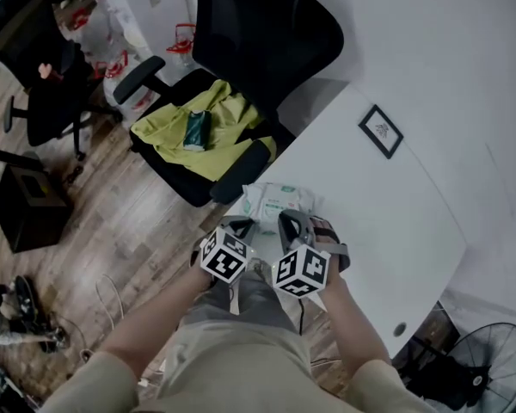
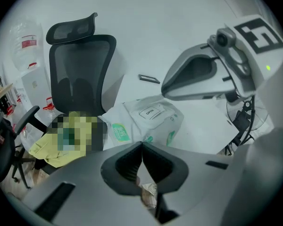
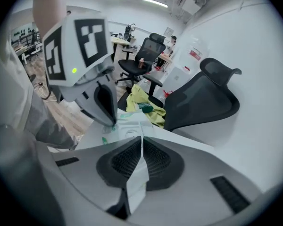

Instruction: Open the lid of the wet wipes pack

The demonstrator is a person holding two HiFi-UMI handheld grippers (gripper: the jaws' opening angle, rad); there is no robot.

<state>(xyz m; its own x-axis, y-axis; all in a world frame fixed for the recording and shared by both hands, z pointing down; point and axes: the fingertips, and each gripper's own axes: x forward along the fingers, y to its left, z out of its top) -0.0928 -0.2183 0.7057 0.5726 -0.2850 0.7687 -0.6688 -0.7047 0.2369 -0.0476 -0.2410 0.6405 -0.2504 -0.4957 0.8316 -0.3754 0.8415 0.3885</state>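
The white wet wipes pack [image 1: 279, 198] lies at the near left edge of the white table [image 1: 387, 222]. In the left gripper view its top flap, printed OPEN, faces up [image 2: 152, 112]. My left gripper [image 1: 242, 227] sits at the pack's near left end; its jaws [image 2: 141, 147] are shut with crumpled wrapper edge between them. From the right, my right gripper [image 1: 291, 222] is over the pack, shut on a thin white strip of the lid flap [image 3: 137, 173] that runs between its pads [image 3: 141, 142]. The left gripper's tip [image 3: 112, 124] rests on the pack [image 3: 127, 126].
A black office chair [image 1: 267, 33] with a yellow-green jacket [image 1: 211, 132] on its seat stands just beyond the table edge. A small framed picture [image 1: 380, 131] lies farther out on the table. A second chair [image 1: 34, 67] and a floor fan [image 1: 490, 360] stand around.
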